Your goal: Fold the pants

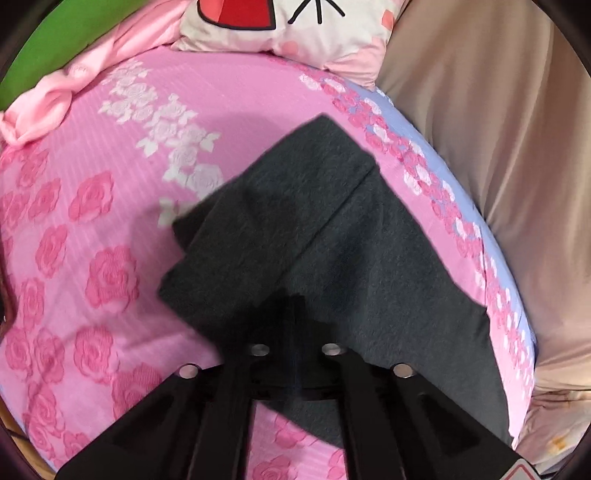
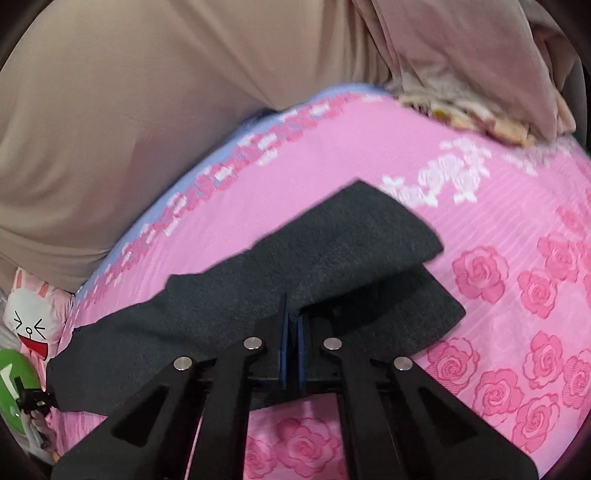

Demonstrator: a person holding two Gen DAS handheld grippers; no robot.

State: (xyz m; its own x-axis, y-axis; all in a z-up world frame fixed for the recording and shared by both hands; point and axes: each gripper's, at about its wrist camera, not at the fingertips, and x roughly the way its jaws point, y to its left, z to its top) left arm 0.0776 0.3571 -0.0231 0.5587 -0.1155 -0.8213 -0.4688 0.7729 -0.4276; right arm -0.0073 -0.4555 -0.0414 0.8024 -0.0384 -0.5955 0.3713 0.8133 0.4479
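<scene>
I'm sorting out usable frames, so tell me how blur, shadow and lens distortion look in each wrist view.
Left wrist view: the dark grey knit pants look soft, the shut left gripper melts into its own shadow, and fisheye bulges the pink rose-print bedsheet. Right wrist view: motion blur smears the sheet's lilac border, while the right gripper stays sharp on the pants.

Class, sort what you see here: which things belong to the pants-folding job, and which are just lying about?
Belongs to the job:
dark grey pants
left gripper
right gripper

Just lying about:
cartoon pillow
light pink cloth
beige fabric
</scene>
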